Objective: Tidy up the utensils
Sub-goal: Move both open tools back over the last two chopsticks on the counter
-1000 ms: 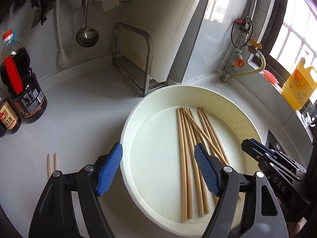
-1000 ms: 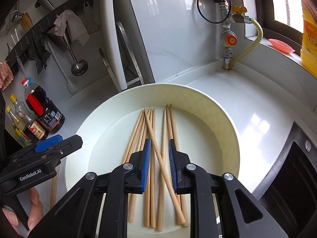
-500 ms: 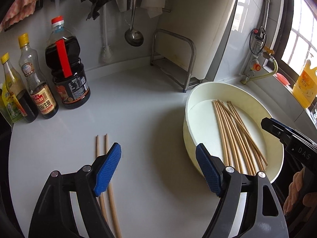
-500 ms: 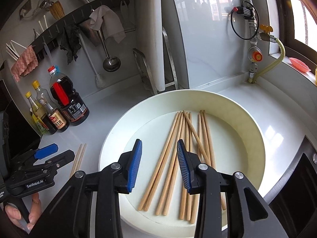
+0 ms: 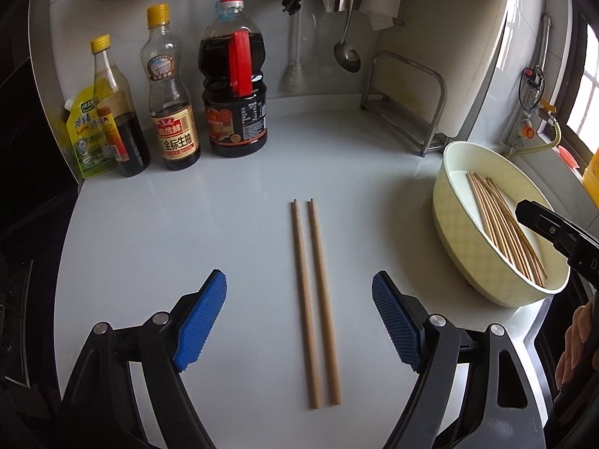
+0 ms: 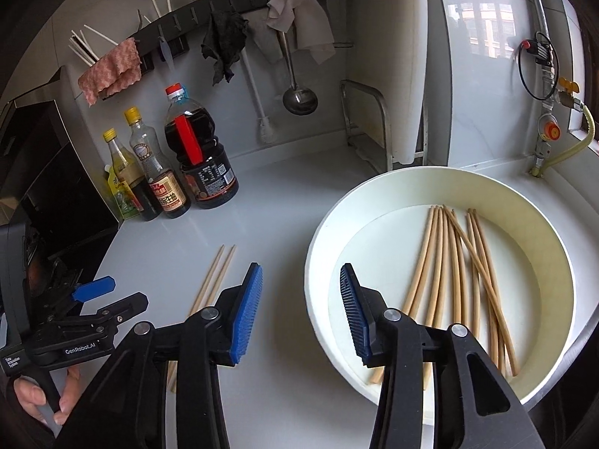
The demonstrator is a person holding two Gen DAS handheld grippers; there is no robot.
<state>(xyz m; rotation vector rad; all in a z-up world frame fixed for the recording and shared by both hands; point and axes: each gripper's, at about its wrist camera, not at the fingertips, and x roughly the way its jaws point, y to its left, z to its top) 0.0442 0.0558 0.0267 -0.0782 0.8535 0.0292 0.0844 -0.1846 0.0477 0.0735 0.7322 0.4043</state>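
Observation:
Two wooden chopsticks (image 5: 314,299) lie side by side on the white counter, also seen in the right wrist view as the pair (image 6: 215,280). My left gripper (image 5: 299,321) hovers over them, wide open, with the pair between its blue pads and untouched. A round cream basin (image 6: 374,194) holds several more chopsticks (image 6: 460,273); the same basin (image 5: 464,247) sits at the right of the left wrist view. My right gripper (image 6: 299,310) hangs over the basin's left rim, jaws opening, nothing between them.
Three sauce bottles (image 5: 236,93) and a yellow pouch stand at the counter's back left. A metal rack (image 5: 408,101) with a white cutting board stands behind the basin. A ladle and cloths hang on the wall rail (image 6: 232,3). A hand (image 6: 45,400) holds the left gripper.
My left gripper swung left from over the basin to above the pair on the counter. My right gripper opened, empty, and shifted left from the basin's middle to its left rim.

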